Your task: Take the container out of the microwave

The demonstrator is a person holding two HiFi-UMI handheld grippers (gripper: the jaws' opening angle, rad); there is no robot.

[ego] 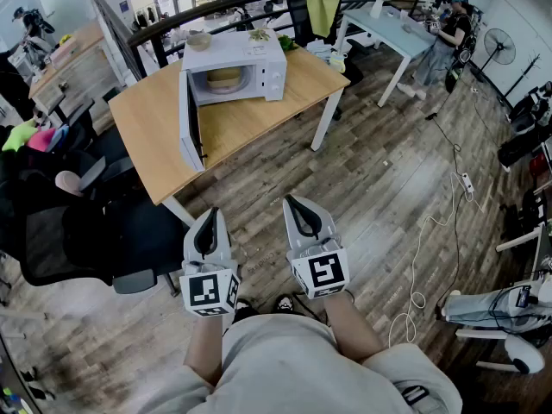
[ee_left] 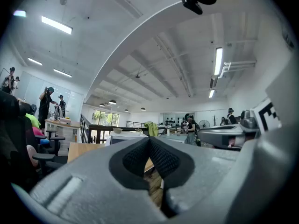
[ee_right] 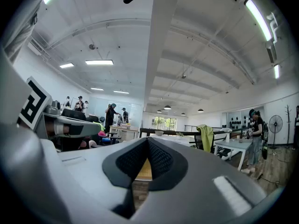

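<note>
A white microwave (ego: 246, 65) stands at the far side of a wooden table (ego: 155, 119), its door (ego: 189, 123) swung wide open toward me. Inside sits a tan container (ego: 224, 78). Both grippers hang over the wood floor, short of the table's near edge and well away from the microwave. My left gripper (ego: 210, 214) is shut with nothing in it, its pads meeting at the tip (ee_left: 150, 139). My right gripper (ego: 294, 202) is likewise shut and empty (ee_right: 147, 139). In the left gripper view the microwave (ee_left: 122, 136) shows far ahead, small.
Black office chairs (ego: 86, 222) crowd the table's left side. A bowl (ego: 199, 40) and a small plant (ego: 259, 34) sit on top of the microwave. Cables (ego: 423, 257) trail over the floor at right. A person (ego: 442, 46) stands by a white table (ego: 392, 24) at the back right.
</note>
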